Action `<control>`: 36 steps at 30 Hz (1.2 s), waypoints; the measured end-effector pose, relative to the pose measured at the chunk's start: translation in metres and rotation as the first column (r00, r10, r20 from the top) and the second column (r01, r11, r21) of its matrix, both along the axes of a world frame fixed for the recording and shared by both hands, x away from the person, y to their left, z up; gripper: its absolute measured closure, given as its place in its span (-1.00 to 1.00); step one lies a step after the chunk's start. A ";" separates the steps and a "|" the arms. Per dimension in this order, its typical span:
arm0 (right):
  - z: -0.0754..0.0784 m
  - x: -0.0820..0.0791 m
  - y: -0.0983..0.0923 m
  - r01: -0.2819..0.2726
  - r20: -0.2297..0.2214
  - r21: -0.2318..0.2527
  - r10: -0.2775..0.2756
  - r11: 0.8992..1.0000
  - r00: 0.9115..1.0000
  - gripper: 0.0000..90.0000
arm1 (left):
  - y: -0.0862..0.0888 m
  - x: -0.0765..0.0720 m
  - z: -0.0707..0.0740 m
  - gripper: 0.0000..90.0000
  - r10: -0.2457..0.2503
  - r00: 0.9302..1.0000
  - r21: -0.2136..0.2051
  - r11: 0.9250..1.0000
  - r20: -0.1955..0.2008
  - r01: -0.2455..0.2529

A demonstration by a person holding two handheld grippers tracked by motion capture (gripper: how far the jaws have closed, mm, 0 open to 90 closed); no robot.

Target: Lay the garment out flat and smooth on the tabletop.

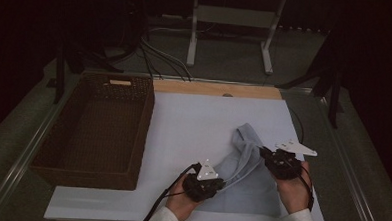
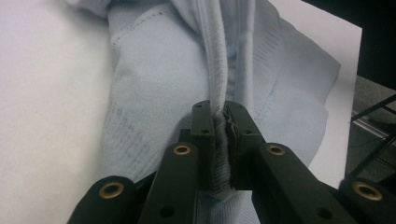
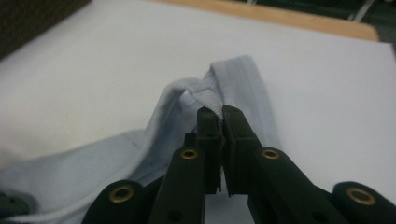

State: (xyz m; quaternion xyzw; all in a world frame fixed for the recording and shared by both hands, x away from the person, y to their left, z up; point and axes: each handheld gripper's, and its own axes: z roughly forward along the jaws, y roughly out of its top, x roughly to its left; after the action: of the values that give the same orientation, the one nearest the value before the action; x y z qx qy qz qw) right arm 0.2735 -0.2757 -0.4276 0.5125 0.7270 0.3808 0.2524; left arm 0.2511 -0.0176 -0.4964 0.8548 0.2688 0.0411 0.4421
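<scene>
Left hand [image 1: 182, 202] enters from 6 o'clock, forearm angled toward 1 o'clock. Left gripper [image 1: 222, 182] points toward 2 o'clock, jaws pinched tight on ribbed hem of garment [image 2: 154, 70]. Right hand [image 1: 293, 191] enters at 5 o'clock. Right gripper [image 1: 262, 151] points toward 10 o'clock, jaws clamped on hem, grey plate on top.

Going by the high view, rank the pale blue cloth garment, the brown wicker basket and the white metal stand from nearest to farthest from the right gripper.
1. Pale blue cloth garment: on the white table sheet, its ribbed edge pinched in the right gripper.
2. Brown wicker basket: across the table at its left side.
3. White metal stand: on the floor beyond the table's far edge.
</scene>
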 end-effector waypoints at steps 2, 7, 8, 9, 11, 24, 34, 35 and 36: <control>0.003 -0.004 -0.002 0.006 0.022 0.012 -0.006 1.000 1.000 0.94 | 0.000 0.000 -0.001 0.86 0.000 1.000 0.003 1.000 -0.006 0.000; 0.010 -0.015 -0.001 0.001 0.082 0.046 -0.004 0.999 0.997 0.94 | 0.000 0.000 0.000 0.84 -0.002 1.000 -0.001 1.000 -0.006 0.002; 0.010 -0.015 -0.001 0.001 0.082 0.046 -0.004 0.999 0.997 0.94 | 0.000 0.000 0.000 0.84 -0.002 1.000 -0.001 1.000 -0.006 0.002; 0.011 -0.017 0.000 0.007 0.101 0.060 -0.013 0.998 0.995 0.94 | 0.000 0.000 0.000 0.85 -0.005 1.000 0.000 1.000 -0.006 0.005; 0.012 -0.017 -0.001 0.010 0.108 0.066 -0.017 0.998 0.994 0.94 | 0.000 -0.001 0.000 0.86 -0.005 1.000 0.001 1.000 -0.004 0.005; 0.010 -0.018 0.001 -0.001 0.123 0.085 -0.009 0.996 0.992 0.94 | 0.005 -0.001 0.006 0.47 0.000 1.000 -0.050 0.999 0.018 0.000; 0.010 -0.018 0.004 -0.008 0.127 0.084 -0.003 0.996 0.992 0.93 | 0.002 0.006 0.019 0.10 0.031 0.998 -0.101 0.995 0.047 -0.026; 0.010 -0.018 0.004 -0.008 0.127 0.084 -0.002 0.996 0.992 0.93 | 0.001 0.006 0.020 0.10 0.031 0.998 -0.105 0.994 0.050 -0.025; 0.010 -0.018 0.004 -0.010 0.126 0.086 -0.001 0.996 0.992 0.93 | 0.000 0.007 0.021 0.08 0.029 0.998 -0.106 0.994 0.055 -0.023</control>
State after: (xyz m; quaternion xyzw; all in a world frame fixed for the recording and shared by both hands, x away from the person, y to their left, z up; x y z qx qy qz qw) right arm 0.2557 -0.2718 -0.4176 0.4964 0.6936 0.4440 0.2747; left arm 0.2580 -0.0172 -0.4752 0.8252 0.2691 0.0567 0.4934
